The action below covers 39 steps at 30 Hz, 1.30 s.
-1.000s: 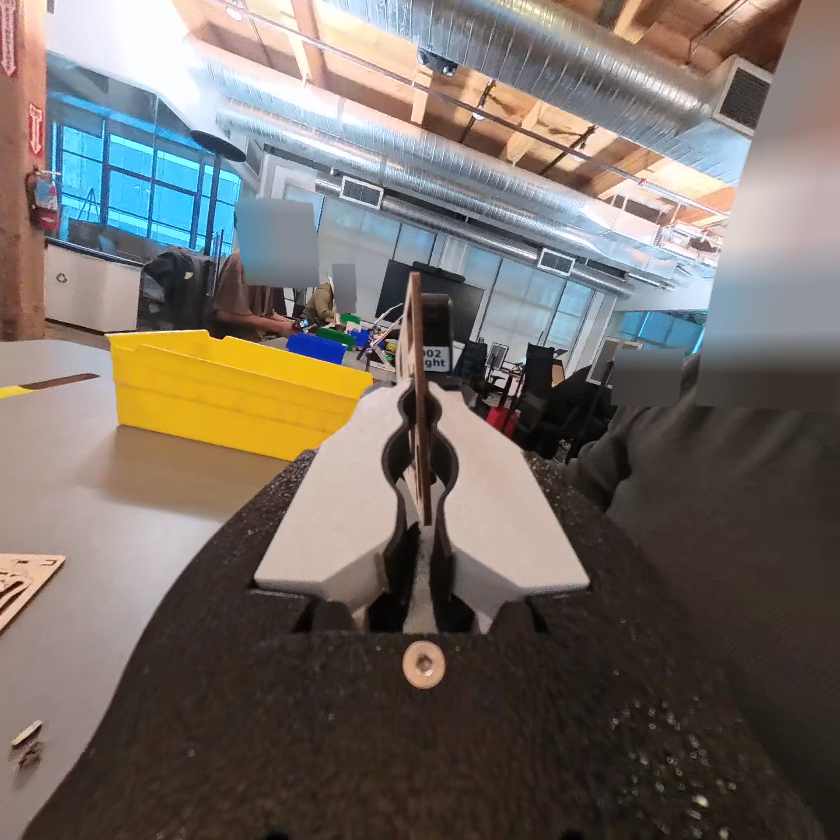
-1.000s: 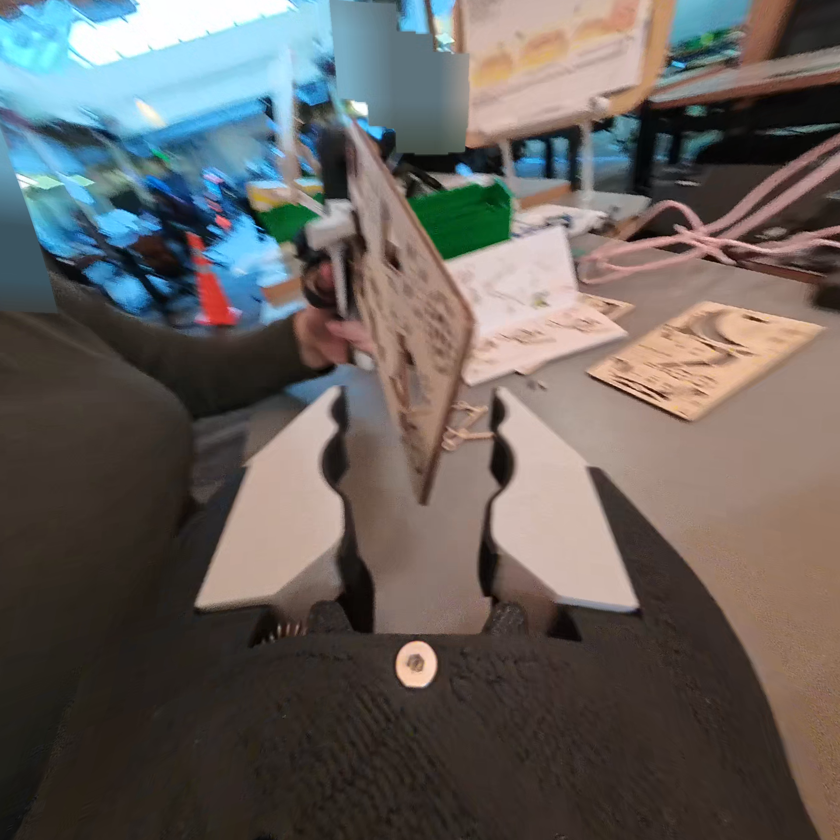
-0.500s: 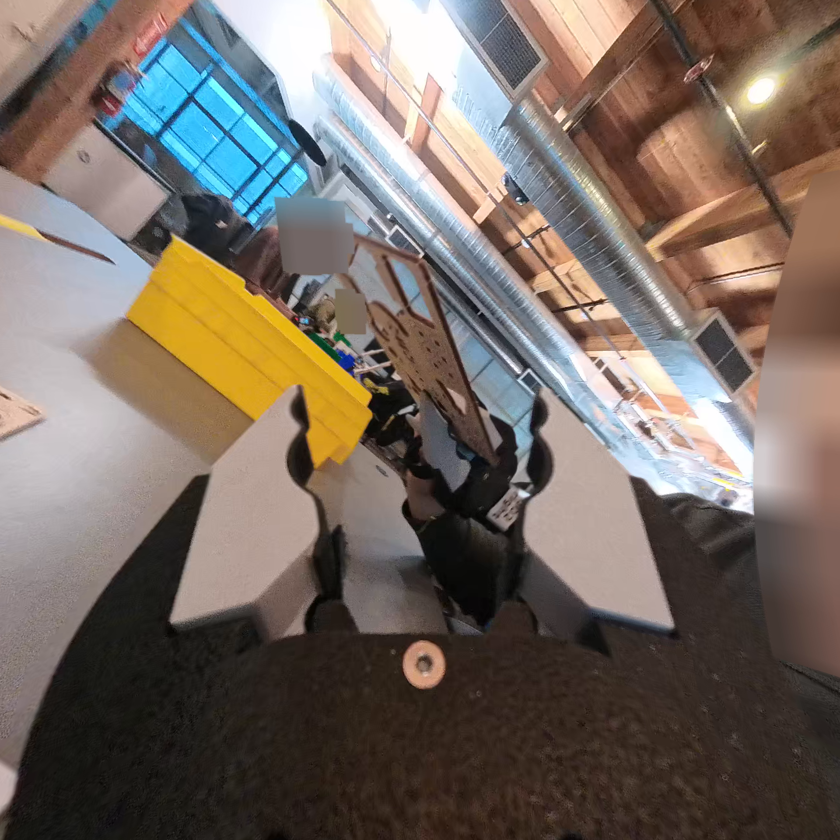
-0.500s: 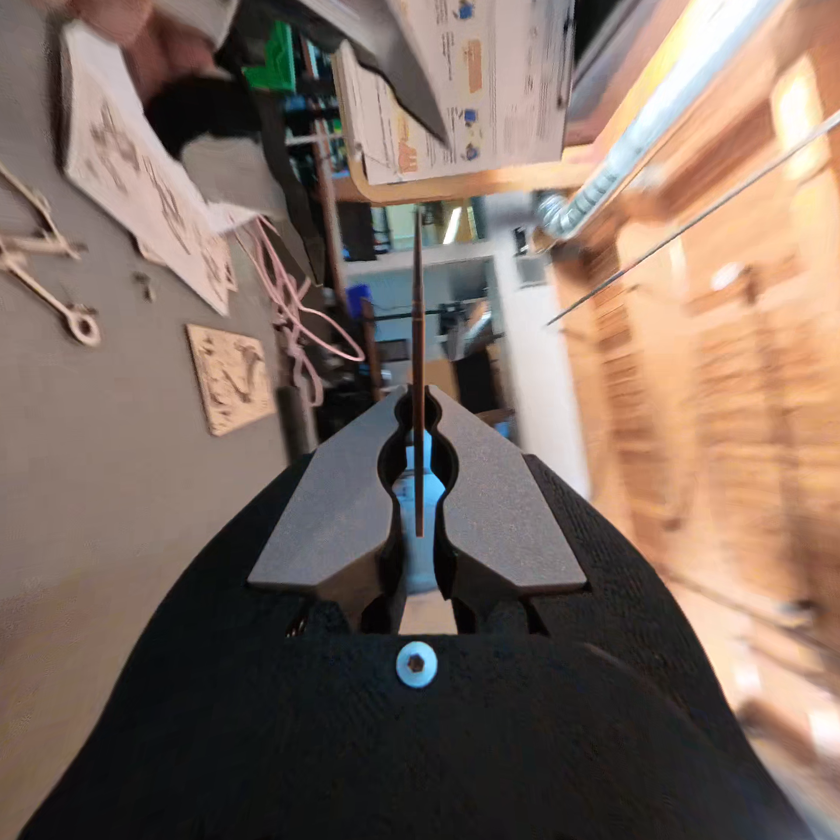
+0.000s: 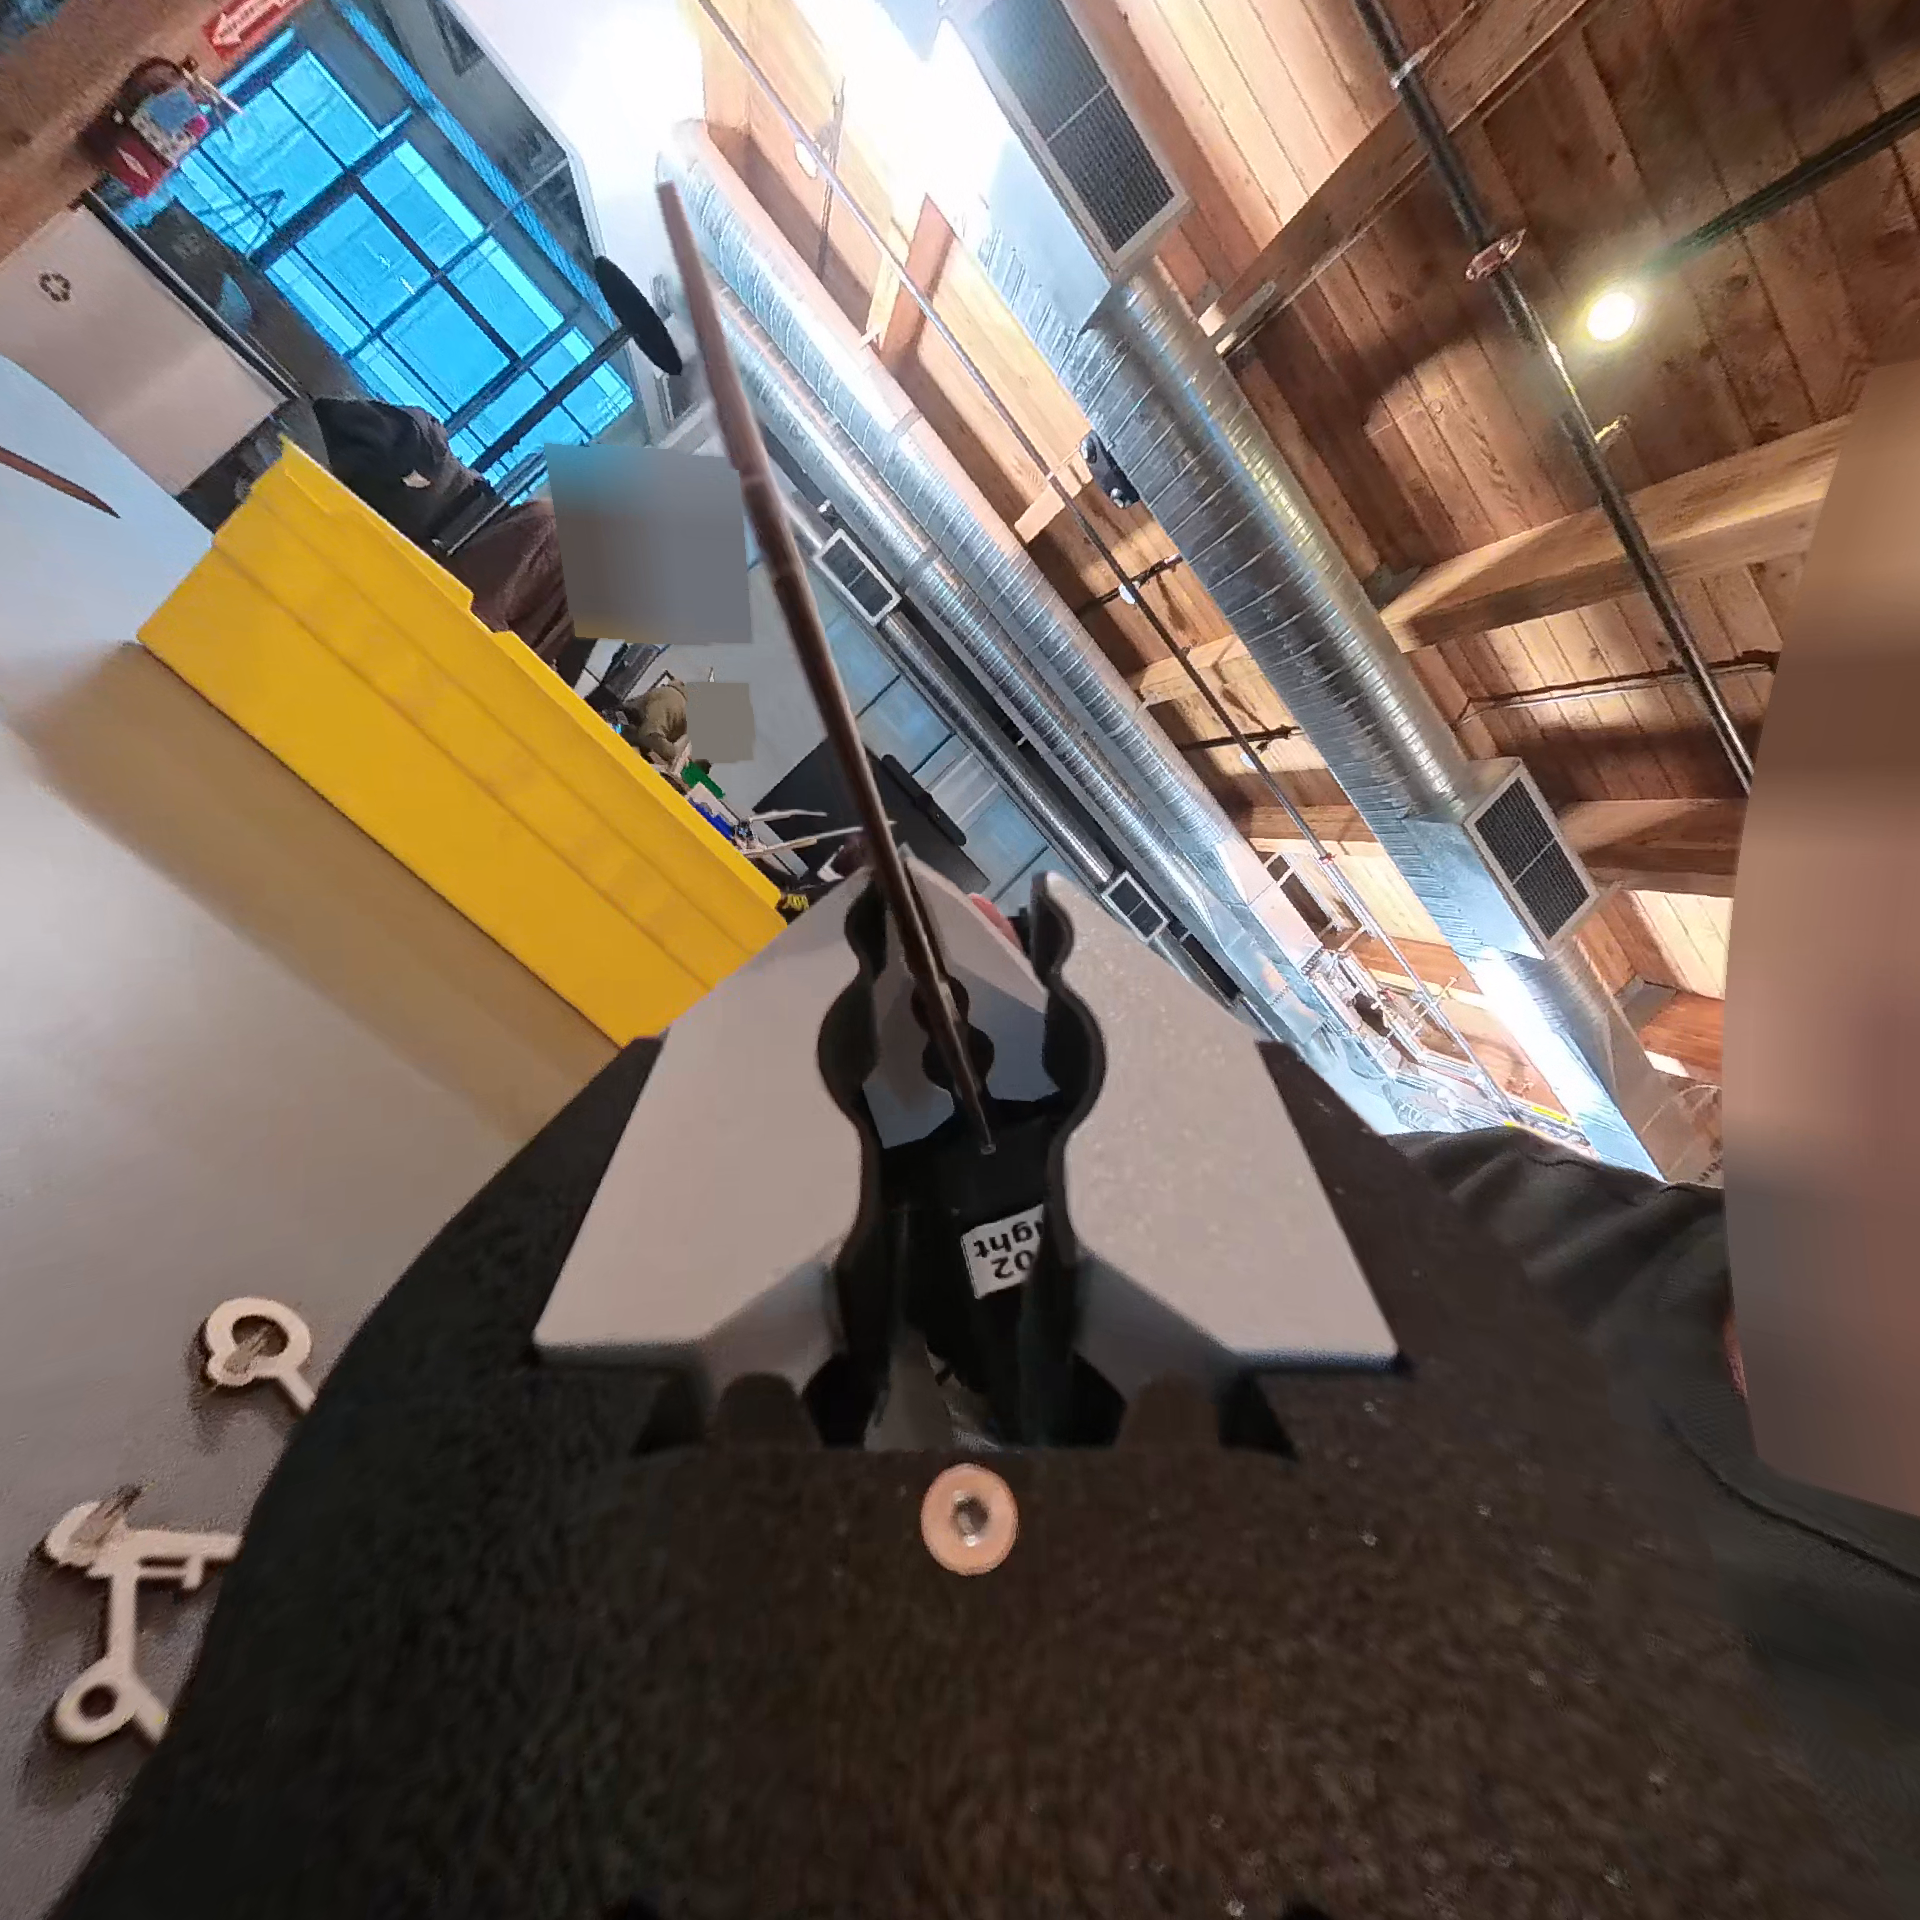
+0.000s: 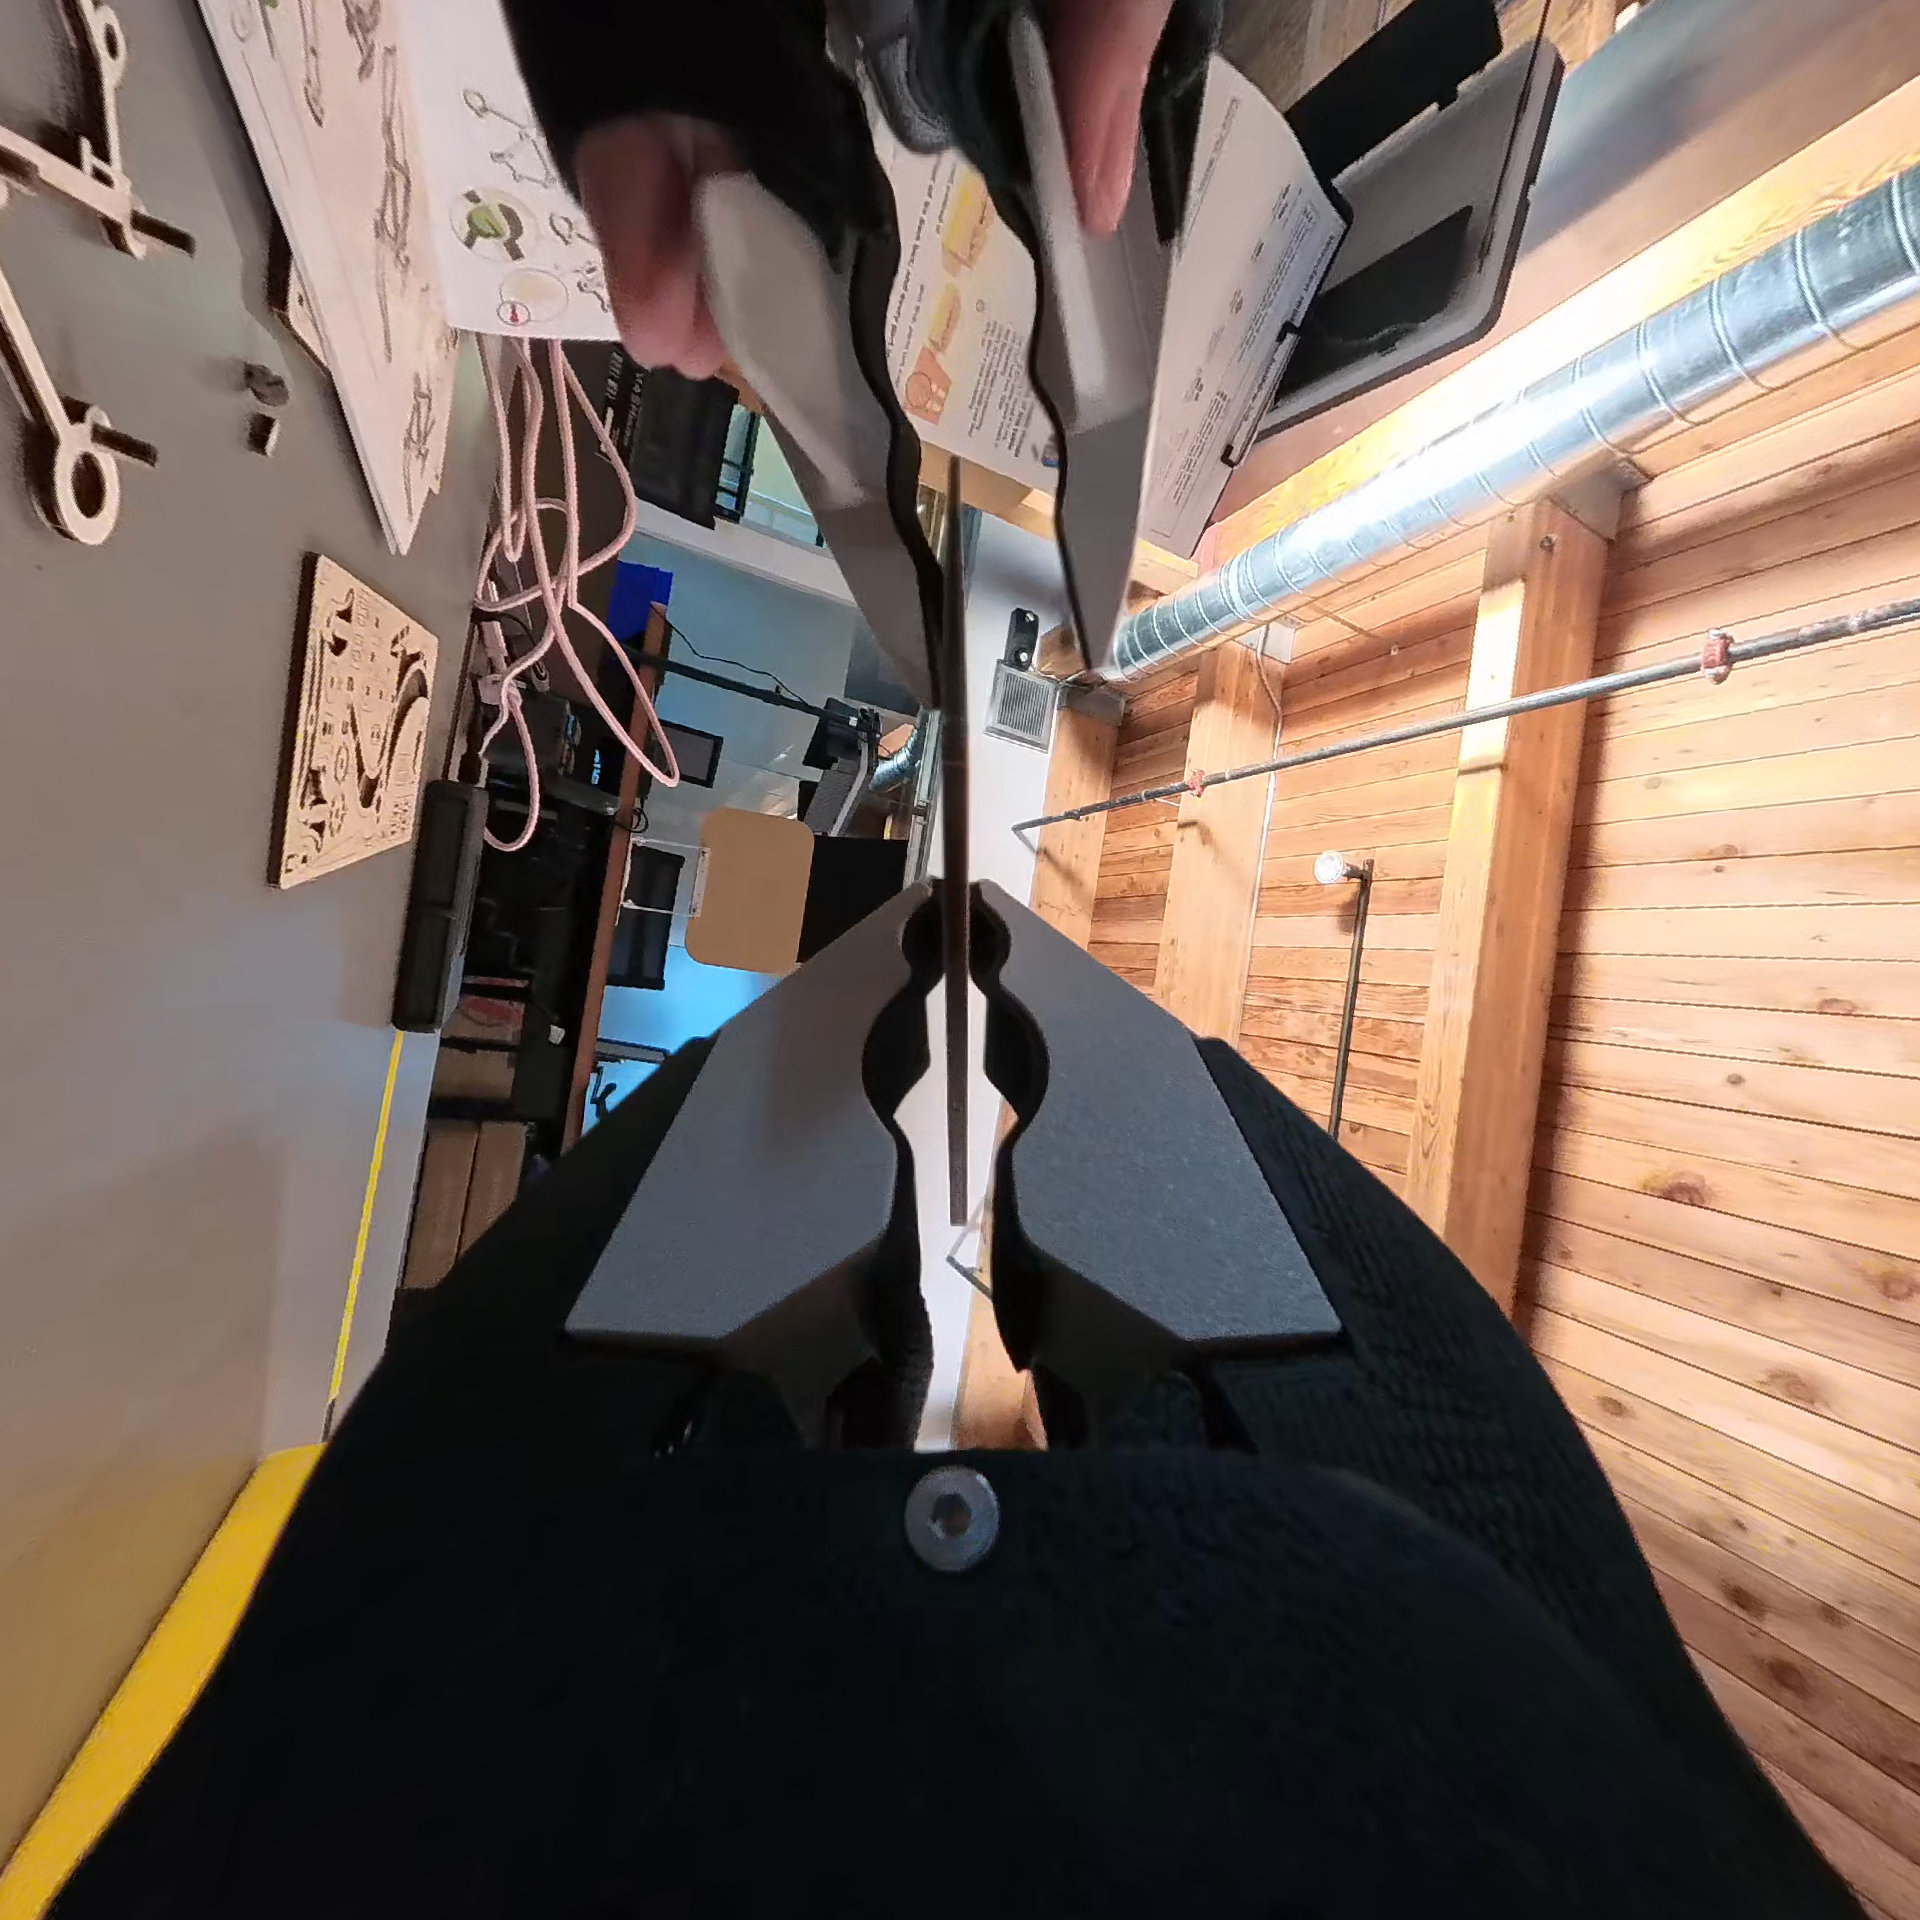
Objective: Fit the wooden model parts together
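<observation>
Wooden sheet [image 6: 954, 790], seen edge-on as a thin dark line, is pinched between the tips of the right gripper [image 6: 954, 914], whose jaws are closed on it with only the sheet's thickness between them. It runs from between the fingers toward 12 o'clock, where its far end passes between the two fingers of the left gripper [image 6: 997, 644], which reach down from the top of the right wrist view. A hand [image 6: 665, 229] holds that gripper.

In the left wrist view the same sheet [image 5: 769, 540] slants toward 11 o'clock, and its lower end sits in the gap of the left gripper [image 5: 951, 899]. Those jaws stand partly open, with a clear gap on either side of the sheet; whether either finger touches it cannot be told. The right gripper [image 5: 940, 1029] shows in that gap, clamped on the sheet.

Two loose wooden parts [image 5: 255, 1351] lie on the grey table [image 5: 208, 987] at 8 o'clock in the left wrist view, and three stacked yellow bins [image 5: 447, 769] stand at 10 o'clock. Another cut wooden sheet [image 6: 348, 727] lies flat at 9 o'clock in the right wrist view, near pink cords [image 6: 561, 582] and an instruction sheet [image 6: 416, 208].
</observation>
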Each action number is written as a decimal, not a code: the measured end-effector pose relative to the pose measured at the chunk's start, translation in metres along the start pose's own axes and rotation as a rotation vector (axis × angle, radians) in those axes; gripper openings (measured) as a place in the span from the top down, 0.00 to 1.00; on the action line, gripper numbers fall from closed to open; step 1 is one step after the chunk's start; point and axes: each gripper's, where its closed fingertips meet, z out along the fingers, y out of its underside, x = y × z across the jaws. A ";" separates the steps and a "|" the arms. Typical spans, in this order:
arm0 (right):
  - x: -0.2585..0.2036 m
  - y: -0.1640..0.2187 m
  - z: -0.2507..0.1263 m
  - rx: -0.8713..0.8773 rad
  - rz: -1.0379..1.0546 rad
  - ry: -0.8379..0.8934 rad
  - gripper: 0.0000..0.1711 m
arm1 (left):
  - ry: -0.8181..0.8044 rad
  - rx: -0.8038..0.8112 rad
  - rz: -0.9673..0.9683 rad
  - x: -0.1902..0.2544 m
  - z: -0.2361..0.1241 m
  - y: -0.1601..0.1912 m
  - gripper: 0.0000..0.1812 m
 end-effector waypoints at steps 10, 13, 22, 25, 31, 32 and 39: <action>-0.012 -0.010 -0.003 0.102 0.307 -0.153 0.80 | -0.086 -0.014 0.005 -0.015 -0.004 0.003 1.00; -0.026 -0.014 -0.009 0.176 0.544 -0.310 0.66 | -0.149 -0.039 0.064 -0.021 -0.008 -0.001 1.00; -0.024 -0.001 -0.017 0.449 1.766 -0.670 0.36 | -0.290 -0.154 0.160 -0.044 -0.020 0.001 1.00; -0.023 0.004 -0.013 0.455 1.976 -0.705 0.43 | -0.243 -0.184 0.100 -0.040 -0.017 0.008 1.00; -0.022 -0.009 -0.016 0.518 2.147 -0.855 0.66 | -0.179 -0.258 0.082 -0.031 -0.011 0.021 1.00; -0.021 -0.010 -0.016 0.524 2.169 -0.862 0.67 | -0.176 -0.272 0.082 -0.031 -0.011 0.024 1.00; -0.012 -0.013 -0.015 0.618 2.386 -0.929 0.84 | -0.173 -0.373 0.107 -0.030 -0.008 0.043 1.00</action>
